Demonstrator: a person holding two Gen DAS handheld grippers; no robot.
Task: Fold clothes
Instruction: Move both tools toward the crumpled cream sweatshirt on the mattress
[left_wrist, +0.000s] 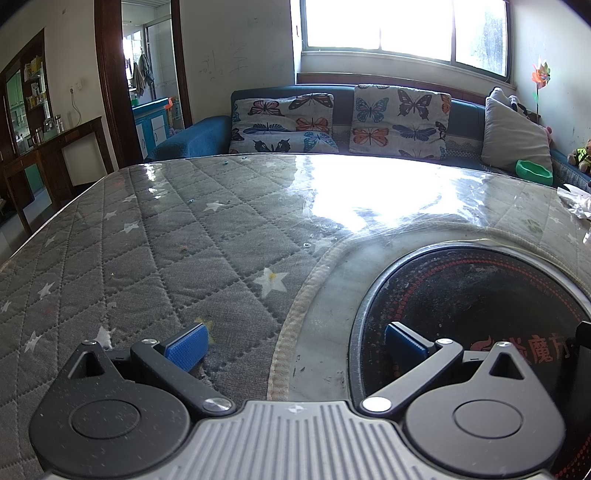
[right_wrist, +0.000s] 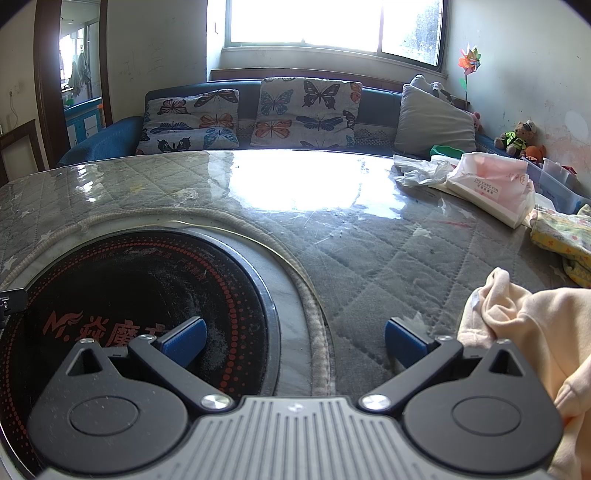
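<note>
A crumpled pale peach garment (right_wrist: 532, 332) lies on the table at the right edge of the right wrist view, just right of my right gripper. A yellow flowered cloth (right_wrist: 565, 236) lies farther back on the right. My right gripper (right_wrist: 295, 341) is open and empty, low over the table, straddling the rim of the black cooktop (right_wrist: 129, 280). My left gripper (left_wrist: 295, 343) is open and empty over the grey quilted table cover (left_wrist: 147, 251), with the cooktop (left_wrist: 472, 291) under its right finger. No garment shows in the left wrist view.
The table has a glossy clear sheet over the quilt. At its back right are a white and pink plastic bag (right_wrist: 491, 184), crumpled white plastic (right_wrist: 421, 170) and clear storage boxes (right_wrist: 557, 181). A blue sofa with butterfly cushions (right_wrist: 306, 110) stands behind the table. A green bowl (left_wrist: 533, 171) sits near the sofa.
</note>
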